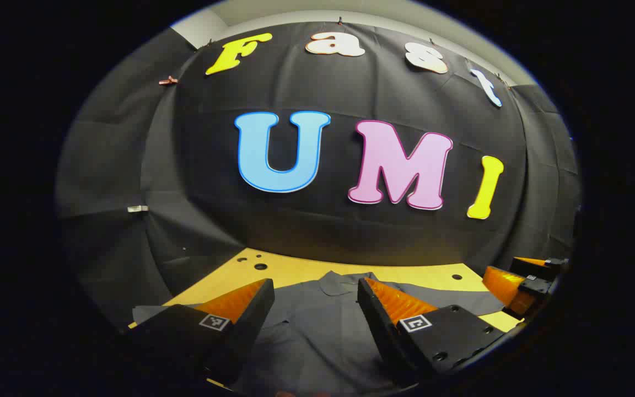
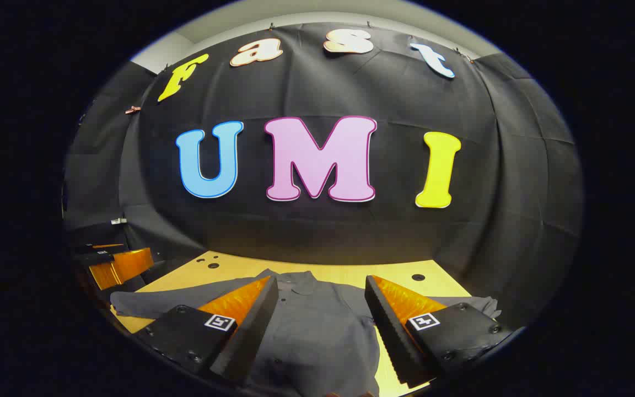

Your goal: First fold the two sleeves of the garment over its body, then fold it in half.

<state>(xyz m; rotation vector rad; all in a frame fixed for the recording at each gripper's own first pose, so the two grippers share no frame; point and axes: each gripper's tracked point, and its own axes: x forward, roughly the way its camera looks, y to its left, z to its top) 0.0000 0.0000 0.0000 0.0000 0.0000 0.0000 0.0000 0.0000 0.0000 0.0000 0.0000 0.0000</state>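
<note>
Each camera rides low behind its own hand-held gripper, left [image 1: 315, 286] and right [image 2: 322, 284], looking forward along the parted fingers over the near counter [image 1: 295, 270] toward the booth wall, both sharing the grey garment [image 2: 317, 325] spread just ahead.

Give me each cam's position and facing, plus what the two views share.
Left gripper view: rides the left gripper, above the near edge of the table, facing the wall; own open fingers frame the shirt; right gripper at right.
Right gripper view: rides the right gripper, same facing; own open fingers over the shirt; left gripper at left.
Shared: shirt lying flat with sleeves spread, table, wall.
</note>
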